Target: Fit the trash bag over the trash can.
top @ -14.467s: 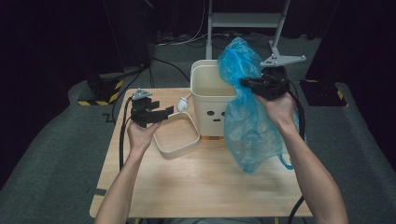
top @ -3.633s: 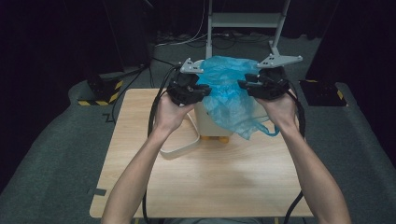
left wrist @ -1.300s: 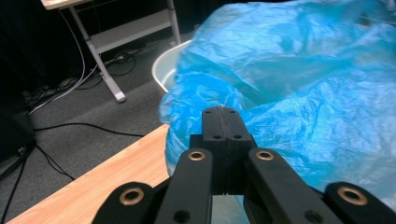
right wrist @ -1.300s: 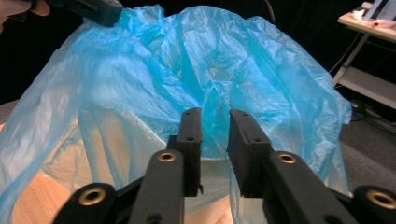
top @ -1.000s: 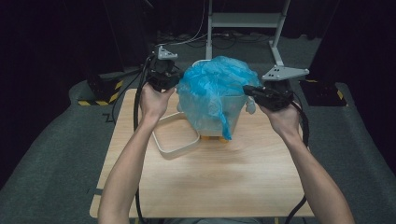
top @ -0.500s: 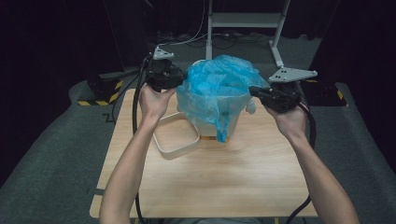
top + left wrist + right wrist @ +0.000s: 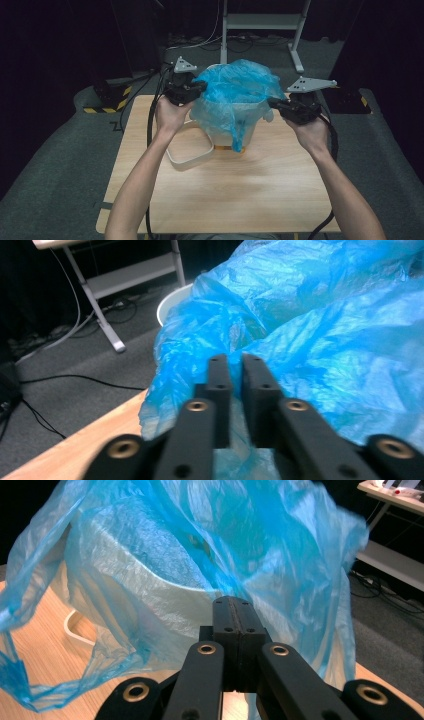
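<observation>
Person is fitting the blue bag (image 7: 235,95) over the white bin (image 7: 240,127) as a liner; the bin is standing upright at the far middle of the counter (image 7: 225,195).

Left claw (image 7: 200,86) is at the bag's left edge. Earlier frames are given, so noting it: its jaws have just been closing, and in the left gripper view a narrow slit is showing between them (image 7: 236,385). Film is lying right in front of the tips; I can't tell whether any is actually caught, so treating that side as a doubtful pinch. Right claw (image 7: 274,104) is pressed together on the bag's right edge, with the film bunching at the tips in the right gripper view (image 7: 235,611).

Doing this step well, my read:
- confirming the left pinch before pulling, since a one-sided hold will be dragging the bag off the rim
- keeping both claws apart and level so the mouth is staying stretched wider than the rim
- lowering both sides together, far rim first
- pulling gently; thin film is likely tearing under a jerk

Orientation: bag mouth is facing down over the bin opening, film ballooning above it. Stretched axis is running left to right between the claws. A loose tail is hanging down the bin's near face. The separate white ring (image 7: 192,145) is lying flat, just left of the bin.
</observation>
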